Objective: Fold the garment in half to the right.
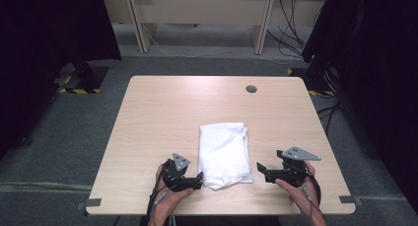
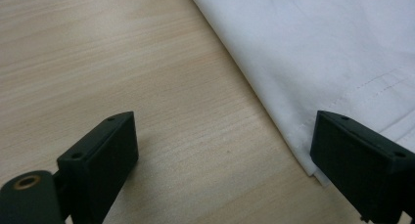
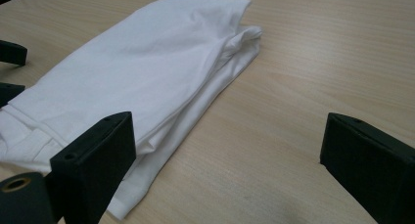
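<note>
A folded white cloth [image 1: 224, 152] lies on the light wooden table [image 1: 162, 112], toward the front edge. My left gripper [image 1: 200, 180] rests low at the cloth's front left corner with its jaws pointing at it. In the left gripper view that gripper [image 2: 225, 155] is open, with bare wood between the jaws and the hemmed edge of the cloth [image 2: 318, 48] beside the right one. My right gripper [image 1: 262, 171] sits just right of the cloth, apart from it. It [image 3: 230, 160] is open too, the cloth [image 3: 147, 72] lying past its left jaw.
A round cable hole [image 1: 251, 89] sits near the table's far edge. The other gripper's jaw tips [image 3: 10, 53] show at the far side of the cloth. Grey carpet surrounds the table, with dark curtains at both sides and desk legs with cables [image 1: 288, 18] behind.
</note>
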